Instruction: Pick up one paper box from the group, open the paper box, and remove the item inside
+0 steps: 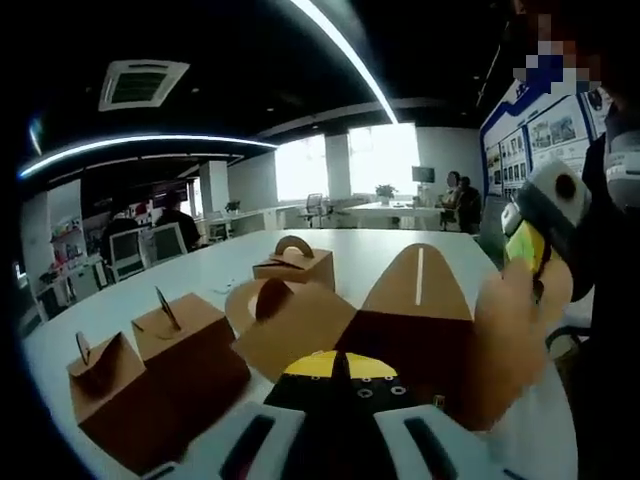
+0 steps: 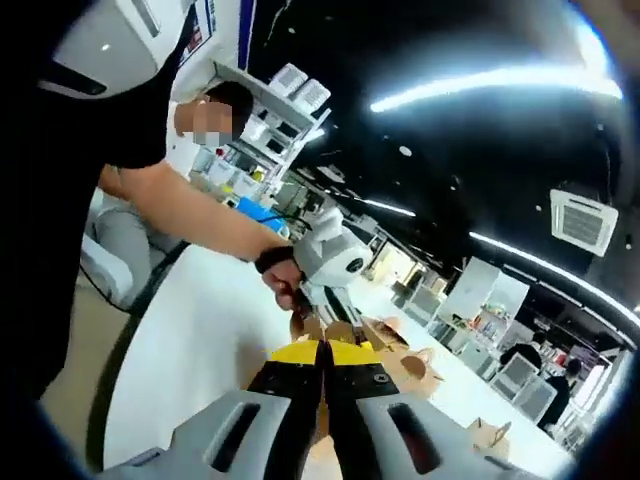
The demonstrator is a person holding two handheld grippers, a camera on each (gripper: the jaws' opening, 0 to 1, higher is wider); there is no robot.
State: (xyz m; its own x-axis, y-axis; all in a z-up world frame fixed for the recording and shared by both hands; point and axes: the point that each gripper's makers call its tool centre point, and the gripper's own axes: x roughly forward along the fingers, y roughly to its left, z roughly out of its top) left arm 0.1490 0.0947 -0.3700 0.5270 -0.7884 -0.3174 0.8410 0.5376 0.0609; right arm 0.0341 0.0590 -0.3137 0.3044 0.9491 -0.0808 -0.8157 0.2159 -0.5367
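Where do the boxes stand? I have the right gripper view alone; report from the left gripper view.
Observer: An opened box lies just ahead of the left gripper, its flaps spread; one flap bears a white line.
Operator: Count the closed ones.
Observer: Three, handles up: a near closed box beside a second closed box on that view's left, and a far closed box behind.
Operator: Report my gripper.
Observer: The right gripper comes in from that view's right, above a blurred brown flap.

Opened paper box (image 1: 400,330) on table (image 1: 400,245), three boxes (image 1: 165,365) left (one farther back).
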